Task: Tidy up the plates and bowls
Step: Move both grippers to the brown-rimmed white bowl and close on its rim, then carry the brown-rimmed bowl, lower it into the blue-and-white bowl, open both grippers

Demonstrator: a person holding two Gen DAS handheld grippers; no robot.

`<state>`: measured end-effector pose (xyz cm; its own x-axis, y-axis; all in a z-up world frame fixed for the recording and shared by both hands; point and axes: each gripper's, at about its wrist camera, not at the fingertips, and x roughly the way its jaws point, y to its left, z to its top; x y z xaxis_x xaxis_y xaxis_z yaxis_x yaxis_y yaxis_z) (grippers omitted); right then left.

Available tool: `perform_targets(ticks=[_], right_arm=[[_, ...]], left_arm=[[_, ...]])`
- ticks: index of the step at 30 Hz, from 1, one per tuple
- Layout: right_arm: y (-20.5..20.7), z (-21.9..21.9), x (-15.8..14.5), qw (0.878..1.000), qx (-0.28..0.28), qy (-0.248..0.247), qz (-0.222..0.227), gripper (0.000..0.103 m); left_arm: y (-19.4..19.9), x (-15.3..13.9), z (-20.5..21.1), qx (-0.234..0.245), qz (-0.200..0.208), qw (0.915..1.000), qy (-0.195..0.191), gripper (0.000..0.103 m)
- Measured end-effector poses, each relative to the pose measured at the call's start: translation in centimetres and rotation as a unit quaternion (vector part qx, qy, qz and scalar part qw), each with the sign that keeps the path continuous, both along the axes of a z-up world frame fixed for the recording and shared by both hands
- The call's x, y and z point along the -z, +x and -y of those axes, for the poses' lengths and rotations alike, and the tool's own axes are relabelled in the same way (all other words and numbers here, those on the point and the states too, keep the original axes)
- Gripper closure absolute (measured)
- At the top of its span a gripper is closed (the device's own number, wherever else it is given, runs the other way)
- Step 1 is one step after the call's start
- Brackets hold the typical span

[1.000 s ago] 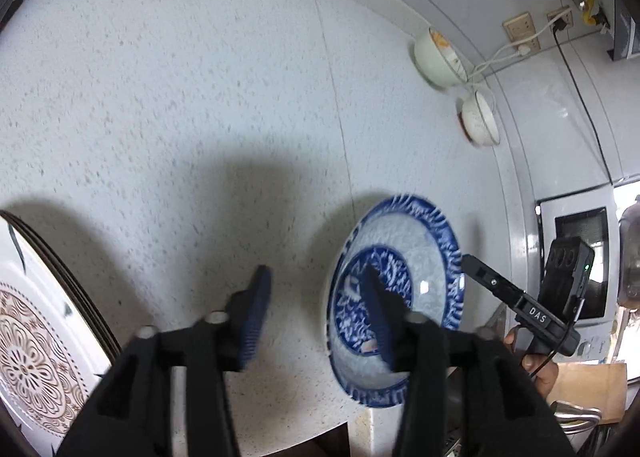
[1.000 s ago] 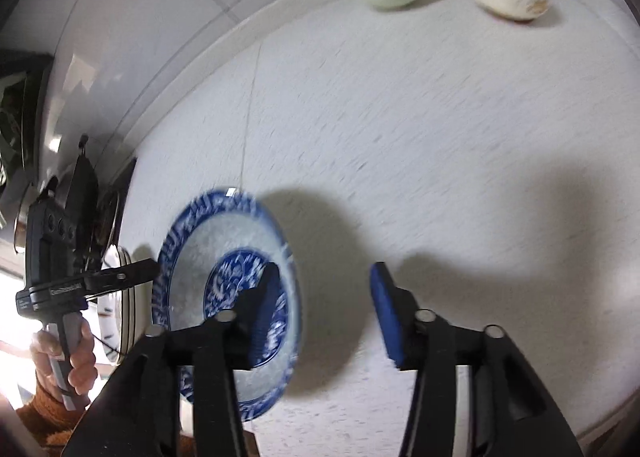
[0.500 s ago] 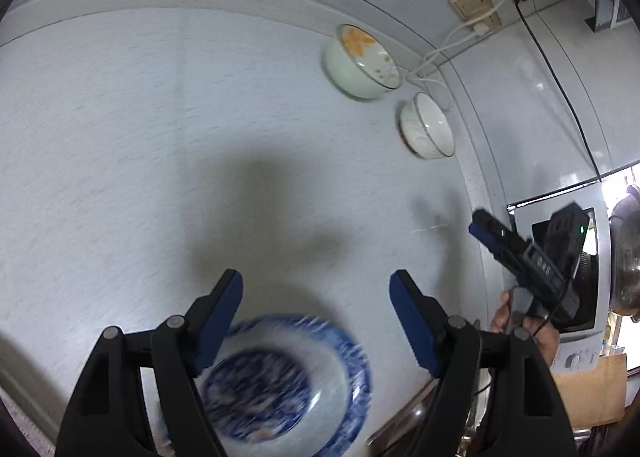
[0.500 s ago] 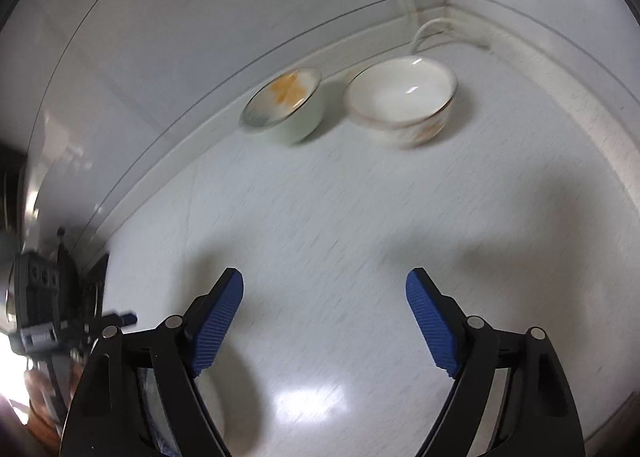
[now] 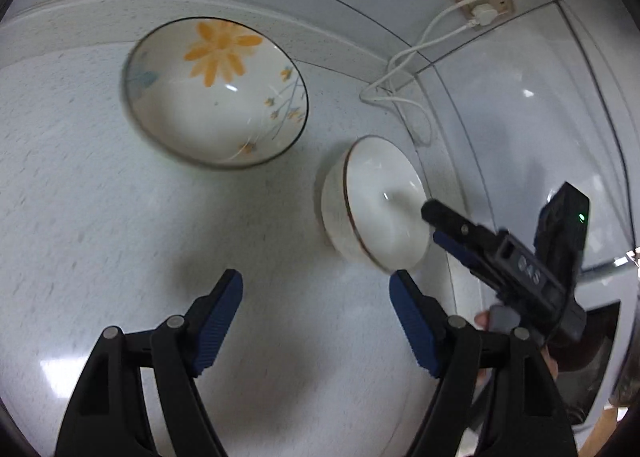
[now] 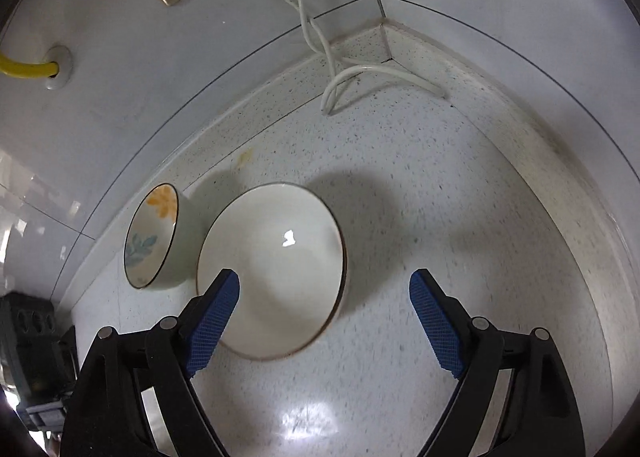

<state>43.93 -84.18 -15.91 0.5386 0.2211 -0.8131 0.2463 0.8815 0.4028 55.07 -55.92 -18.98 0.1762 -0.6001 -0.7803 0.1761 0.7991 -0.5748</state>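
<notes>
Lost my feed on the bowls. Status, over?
Left tool and right tool both open, empty. Flower bowl and plain white bowl side by side near wall. White cable behind them.

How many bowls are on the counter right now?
2. The flower-painted bowl sits near the back wall; the plain white bowl sits right beside it, nearer the corner with the white cable. Others may lie outside both views.
</notes>
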Motion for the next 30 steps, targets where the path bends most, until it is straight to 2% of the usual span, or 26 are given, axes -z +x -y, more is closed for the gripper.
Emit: perform_targets(ticks=[2, 4, 5, 7, 9, 10, 12, 13, 18, 21, 26, 30], right_arm=[[0.9, 0.0, 0.8, 1.000, -0.008, -0.004, -0.009, 0.025], [1.5, -0.1, 1.6, 1.000, -0.015, -0.004, -0.017, 0.038], [1.8, -0.1, 2.0, 1.000, -0.017, -0.002, -0.019, 0.042], [2.6, -0.1, 2.8, 0.999, -0.021, -0.003, -0.028, 0.061], [3.0, -0.2, 3.6, 0.999, -0.024, -0.005, -0.036, 0.070], [3.1, -0.3, 3.9, 0.999, -0.026, -0.001, -0.039, 0.075], [3.2, -0.5, 4.3, 0.999, -0.029, 0.000, -0.043, 0.084], [3.2, -0.8, 4.5, 0.999, -0.033, 0.005, -0.042, 0.087], [2.1, -2.1, 4.4, 0.998, -0.032, 0.007, -0.046, 0.088], [0.2, -3.9, 4.0, 0.998, -0.048, 0.013, -0.044, 0.088], [-4.9, -8.5, 1.6, 0.997, -0.069, 0.014, -0.025, 0.088], [-9.7, -13.6, -2.2, 0.996, -0.092, 0.008, 0.005, 0.088]], left_arm=[[1.3, 0.8, 1.0, -0.009, 0.000, 0.9999, 0.005, 0.029], [2.3, 1.3, 1.8, -0.014, 0.002, 0.9999, 0.008, 0.031], [2.8, 1.6, 2.2, -0.016, 0.004, 0.9998, 0.010, 0.036], [3.6, 2.4, 3.4, -0.002, -0.005, 0.9999, 0.013, 0.048], [4.0, 3.3, 4.2, 0.006, -0.018, 0.9997, 0.016, 0.061], [4.0, 3.6, 4.5, 0.010, -0.024, 0.9996, 0.008, 0.064], [4.1, 3.9, 4.6, 0.011, -0.030, 0.9994, -0.016, 0.078], [4.0, 3.8, 4.5, 0.009, -0.033, 0.9991, -0.023, 0.079], [2.1, 3.7, 2.9, 0.010, -0.055, 0.9982, -0.021, 0.080], [0.0, 2.7, 1.0, 0.007, -0.056, 0.9983, -0.016, 0.080], [-5.2, -0.7, -4.1, 0.001, -0.048, 0.9986, -0.023, 0.080], [-10.3, -4.7, -9.6, 0.006, -0.030, 0.9990, -0.032, 0.080]])
